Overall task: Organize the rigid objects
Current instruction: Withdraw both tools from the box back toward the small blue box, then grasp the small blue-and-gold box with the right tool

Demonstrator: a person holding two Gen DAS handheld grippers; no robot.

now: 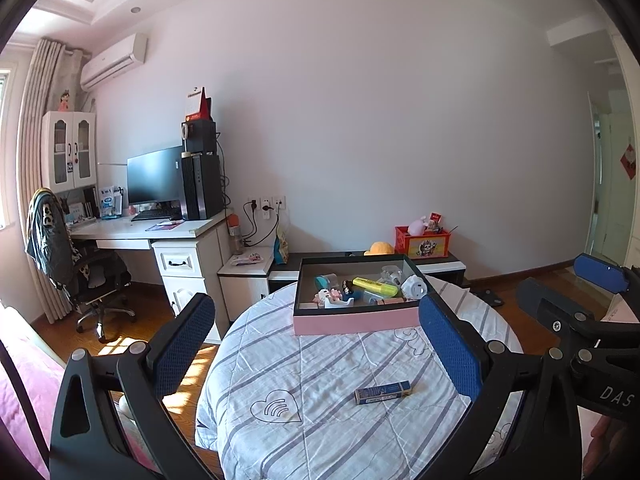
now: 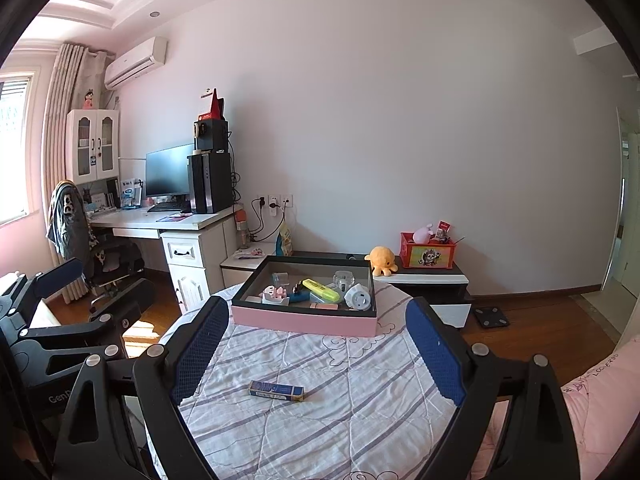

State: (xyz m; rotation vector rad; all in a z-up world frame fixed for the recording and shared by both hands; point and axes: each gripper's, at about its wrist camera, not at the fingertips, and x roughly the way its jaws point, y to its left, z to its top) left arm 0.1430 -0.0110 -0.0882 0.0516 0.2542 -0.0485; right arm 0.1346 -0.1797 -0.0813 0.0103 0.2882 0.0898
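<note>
A small blue box lies alone on the round table's striped cloth; it also shows in the right wrist view. Behind it stands a pink-sided open box holding a yellow highlighter, a white plug and several other small items; the right wrist view shows the pink box too. My left gripper is open and empty above the table's near side. My right gripper is open and empty, with the blue box between its fingers' lines.
A white desk with monitor and computer tower stands at the left, with an office chair. A low cabinet behind the table carries a red crate and an orange plush. Wooden floor lies to the right.
</note>
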